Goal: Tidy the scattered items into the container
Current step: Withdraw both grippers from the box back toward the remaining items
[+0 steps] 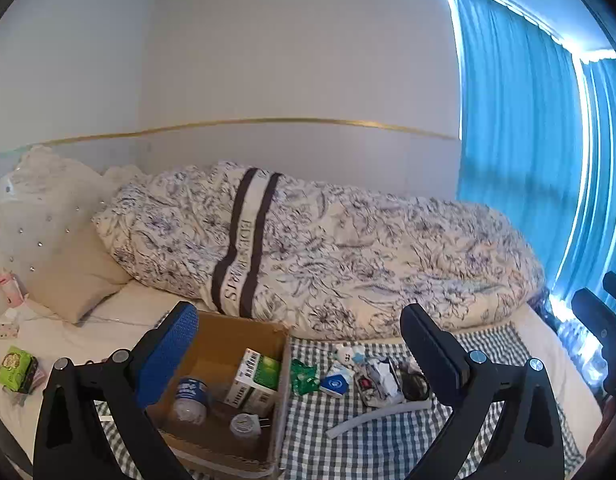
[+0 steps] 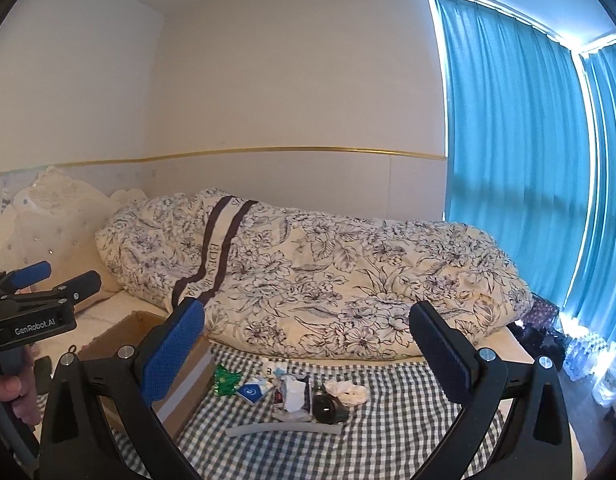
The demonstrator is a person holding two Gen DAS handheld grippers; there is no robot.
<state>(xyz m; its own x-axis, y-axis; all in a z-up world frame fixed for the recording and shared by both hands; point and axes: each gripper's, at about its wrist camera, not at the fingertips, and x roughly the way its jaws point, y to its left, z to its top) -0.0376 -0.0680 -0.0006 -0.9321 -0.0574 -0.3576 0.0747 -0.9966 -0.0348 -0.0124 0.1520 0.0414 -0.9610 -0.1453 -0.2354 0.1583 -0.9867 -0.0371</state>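
An open cardboard box (image 1: 282, 384) sits on the checked blanket (image 1: 371, 440) and holds a clear bottle (image 1: 189, 398), a green-white carton (image 1: 254, 380) and a plug adapter (image 1: 246, 426). Scattered to its right lie a green wrapper (image 1: 304, 376), a blue-white packet (image 1: 335, 382), crumpled papers (image 1: 381, 380), a dark round object (image 1: 413, 386) and a grey tube (image 1: 371, 418). My left gripper (image 1: 300, 344) is open and empty above the box. My right gripper (image 2: 308, 344) is open and empty above the same pile (image 2: 296, 394), with the box (image 2: 188, 380) to its left.
A floral duvet (image 1: 327, 256) is heaped behind the items. A beige pillow (image 1: 74, 276) and a green packet (image 1: 16, 368) lie left of the box. Blue curtains (image 2: 519, 152) hang at right, with water bottles (image 2: 583, 356) on the floor.
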